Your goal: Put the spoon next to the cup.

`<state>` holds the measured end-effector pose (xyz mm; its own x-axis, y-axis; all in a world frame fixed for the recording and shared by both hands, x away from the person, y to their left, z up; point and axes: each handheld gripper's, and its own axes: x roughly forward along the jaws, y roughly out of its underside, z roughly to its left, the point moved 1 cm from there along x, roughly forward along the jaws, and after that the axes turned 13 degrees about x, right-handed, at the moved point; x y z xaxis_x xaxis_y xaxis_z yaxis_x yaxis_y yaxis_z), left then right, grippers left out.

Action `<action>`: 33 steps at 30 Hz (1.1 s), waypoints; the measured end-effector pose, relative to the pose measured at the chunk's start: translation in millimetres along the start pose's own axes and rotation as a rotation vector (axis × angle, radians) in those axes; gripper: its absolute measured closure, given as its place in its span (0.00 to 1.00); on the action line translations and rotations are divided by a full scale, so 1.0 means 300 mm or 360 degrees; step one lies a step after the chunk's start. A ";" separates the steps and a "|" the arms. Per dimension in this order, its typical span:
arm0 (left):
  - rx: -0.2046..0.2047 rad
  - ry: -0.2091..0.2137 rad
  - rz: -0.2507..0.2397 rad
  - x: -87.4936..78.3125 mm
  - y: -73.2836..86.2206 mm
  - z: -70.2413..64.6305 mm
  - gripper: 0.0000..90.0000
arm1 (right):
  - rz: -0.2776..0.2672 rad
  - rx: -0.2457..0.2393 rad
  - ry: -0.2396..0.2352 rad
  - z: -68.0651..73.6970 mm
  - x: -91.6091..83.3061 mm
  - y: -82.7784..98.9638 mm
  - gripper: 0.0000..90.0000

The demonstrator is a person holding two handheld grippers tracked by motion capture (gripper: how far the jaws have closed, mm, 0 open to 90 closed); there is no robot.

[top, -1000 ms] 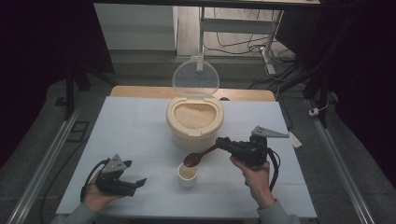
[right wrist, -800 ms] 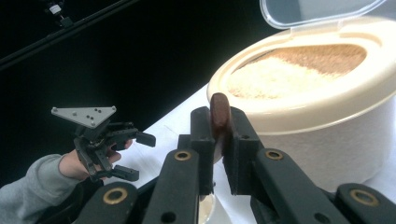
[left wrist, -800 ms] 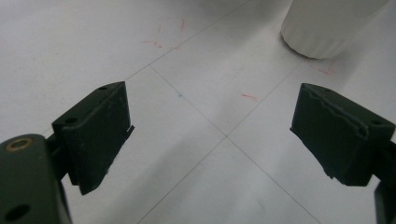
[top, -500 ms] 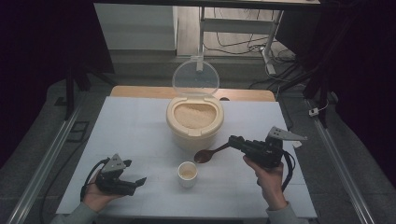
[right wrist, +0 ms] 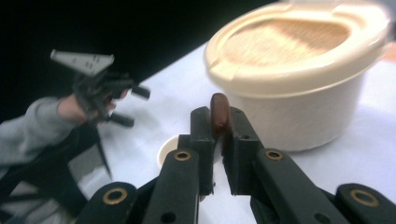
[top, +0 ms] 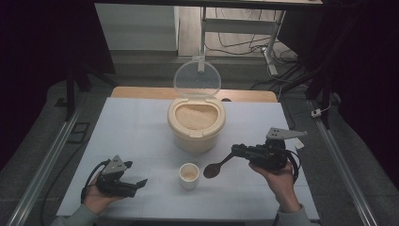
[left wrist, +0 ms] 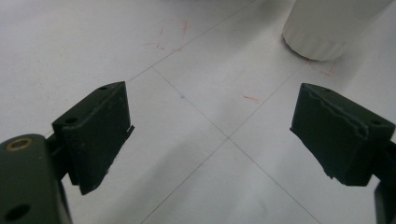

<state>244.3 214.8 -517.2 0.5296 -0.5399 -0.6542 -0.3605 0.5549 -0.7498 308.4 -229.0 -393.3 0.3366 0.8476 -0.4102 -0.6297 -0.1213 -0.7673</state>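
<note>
A cream container (top: 196,123) full of beige grain stands mid-table, its clear lid (top: 197,78) swung up behind it. In front of it sits a small white cup (top: 189,175) with some grain inside. My right gripper (top: 238,151) is shut on the handle of a brown spoon (top: 214,169), whose bowl hangs low just right of the cup. In the right gripper view the spoon handle (right wrist: 219,113) is pinched between the jaws, with the container (right wrist: 299,70) behind. My left gripper (top: 137,183) lies open near the table's front left, its jaws wide apart over bare table in the left gripper view (left wrist: 212,135); the cup's base (left wrist: 329,28) stands beyond.
The white table (top: 136,127) has free room on both sides of the container. Metal rails (top: 44,160) run along the table's left and right. A wooden board edge (top: 244,95) shows behind the table. Cables lie on the floor beyond.
My right gripper has drawn the spoon away from above the cup, rightwards and then lower, so its bowl now sits beside the cup. The left gripper has stayed in place.
</note>
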 end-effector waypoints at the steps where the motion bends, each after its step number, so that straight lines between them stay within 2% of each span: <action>1: -0.0001 0.0002 0.0000 0.001 0.000 0.000 0.13 | 0.0035 -0.0003 -0.0010 0.004 0.009 0.001 0.92; 3: -0.0003 0.0004 0.0001 0.001 0.001 0.000 0.13 | 0.0104 -0.0013 -0.0034 0.011 0.026 0.003 0.92; 4: -0.0003 0.0005 0.0003 0.002 0.001 0.000 0.13 | 0.0104 -0.0013 -0.0034 0.011 0.026 0.003 0.92; 5: -0.0001 0.0007 0.0003 0.002 0.001 -0.001 0.13 | 0.0167 -0.0025 -0.0044 0.016 0.042 0.005 0.92; 6: -0.0001 0.0007 0.0003 0.002 0.001 -0.001 0.13 | 0.0167 -0.0025 -0.0044 0.016 0.042 0.005 0.92; 7: 0.0000 0.0006 0.0002 0.001 0.001 -0.001 0.13 | 0.0233 -0.0033 -0.0053 0.021 0.056 0.009 0.92; 10: 0.0006 0.0007 0.0004 0.002 0.000 -0.002 0.13 | 0.0319 -0.0044 -0.0057 0.025 0.074 0.015 0.92; 13: 0.0012 0.0010 0.0008 0.003 0.000 -0.003 0.13 | 0.0355 -0.0043 -0.0056 0.026 0.086 0.020 0.92; 15: 0.0008 0.0009 0.0006 0.005 0.000 -0.003 0.13 | 0.0439 -0.0038 -0.0067 0.022 0.106 0.026 0.92; 18: 0.0011 0.0011 0.0011 0.006 0.000 -0.002 0.13 | 0.0488 -0.0031 -0.0088 0.022 0.122 0.031 0.92; 21: 0.0014 0.0016 0.0017 0.009 0.000 -0.003 0.13 | 0.0549 -0.0042 -0.0091 0.025 0.154 0.038 0.92; 22: 0.0015 0.0016 0.0017 0.009 0.000 -0.004 0.13 | 0.0577 -0.0042 -0.0093 0.021 0.181 0.042 0.92; 25: 0.0017 0.0016 0.0016 0.008 0.000 -0.004 0.13 | 0.0608 -0.0035 -0.0083 0.013 0.208 0.045 0.92; 28: 0.0018 0.0015 0.0017 0.007 0.001 -0.003 0.13 | 0.0579 -0.0012 -0.0091 -0.003 0.235 0.041 0.91; 33: 0.0019 0.0015 0.0017 0.007 0.001 -0.004 0.13 | 0.0498 -0.0028 0.0043 -0.048 0.281 0.044 0.84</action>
<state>244.5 213.0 -518.9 0.5185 -0.5398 -0.6632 -0.3569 0.5682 -0.7415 338.4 -166.8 -445.2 0.1473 0.7537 -0.6405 -0.6934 -0.3831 -0.6103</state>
